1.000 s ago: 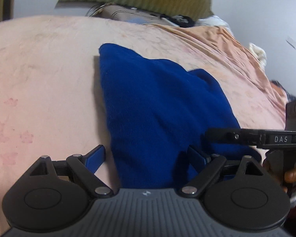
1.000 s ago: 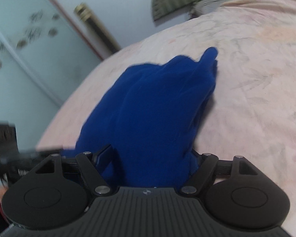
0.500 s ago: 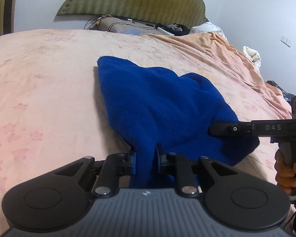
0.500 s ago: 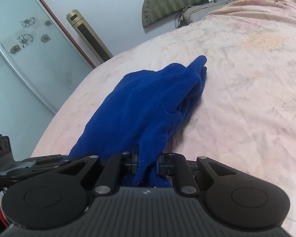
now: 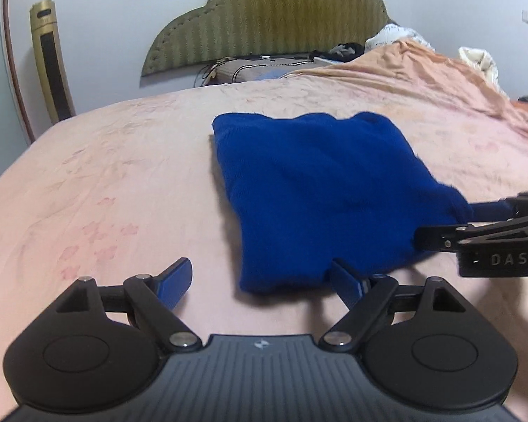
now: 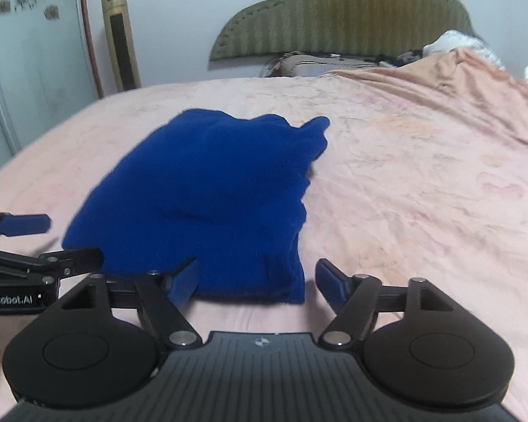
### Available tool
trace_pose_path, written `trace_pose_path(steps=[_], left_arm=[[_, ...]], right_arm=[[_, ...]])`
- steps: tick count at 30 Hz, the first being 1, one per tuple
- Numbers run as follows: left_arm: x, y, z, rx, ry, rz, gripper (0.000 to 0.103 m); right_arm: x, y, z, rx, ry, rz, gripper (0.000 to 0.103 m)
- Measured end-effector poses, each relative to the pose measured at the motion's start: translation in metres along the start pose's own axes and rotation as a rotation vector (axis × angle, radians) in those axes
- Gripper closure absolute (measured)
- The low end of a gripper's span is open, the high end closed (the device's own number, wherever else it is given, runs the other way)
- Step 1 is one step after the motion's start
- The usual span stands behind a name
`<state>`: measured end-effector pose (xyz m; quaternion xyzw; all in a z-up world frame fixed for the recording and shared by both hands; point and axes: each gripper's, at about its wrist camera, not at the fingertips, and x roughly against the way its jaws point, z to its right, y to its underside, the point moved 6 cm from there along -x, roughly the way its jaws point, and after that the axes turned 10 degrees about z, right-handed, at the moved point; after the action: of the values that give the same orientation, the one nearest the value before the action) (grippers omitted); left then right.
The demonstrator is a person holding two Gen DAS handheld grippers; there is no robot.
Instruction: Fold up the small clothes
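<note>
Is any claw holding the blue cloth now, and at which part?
Nothing is held. Both the left claw and right claw have just opened; the blue cloth lies free on the bed.

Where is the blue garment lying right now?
The blue garment lies folded on the pink bedspread, mid-bed, in front of both open hand-held grippers; in the right wrist view it sits left of centre, headboard behind.

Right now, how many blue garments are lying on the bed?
1. A single blue garment lies folded on the pink bedspread, just ahead of both open grippers. Others could be hidden in the clutter by the headboard.
</note>
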<state>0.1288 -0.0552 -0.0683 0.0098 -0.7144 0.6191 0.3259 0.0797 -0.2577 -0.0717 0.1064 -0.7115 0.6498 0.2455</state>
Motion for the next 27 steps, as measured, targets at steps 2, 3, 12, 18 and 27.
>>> trace_pose_path(steps=[2, 3, 12, 18, 27], left_arm=[[0.005, 0.005, 0.002, 0.014, -0.034, 0.0, 0.017], [0.008, 0.009, 0.003, 0.028, -0.048, 0.008, 0.017], [0.012, 0.026, 0.002, 0.129, -0.124, -0.028, 0.017], [0.013, 0.034, -0.001, 0.152, -0.144, -0.021, 0.017], [0.012, 0.039, 0.004, 0.125, -0.143, -0.015, 0.01]], right_arm=[[0.006, 0.002, -0.006, 0.011, 0.005, 0.014, 0.017], [0.006, 0.004, -0.008, 0.006, -0.001, 0.021, 0.016], [0.023, 0.026, -0.017, -0.023, -0.002, 0.016, 0.008], [0.03, 0.034, -0.016, -0.006, 0.025, 0.025, 0.004], [0.027, 0.042, -0.014, -0.01, 0.062, 0.022, 0.001]])
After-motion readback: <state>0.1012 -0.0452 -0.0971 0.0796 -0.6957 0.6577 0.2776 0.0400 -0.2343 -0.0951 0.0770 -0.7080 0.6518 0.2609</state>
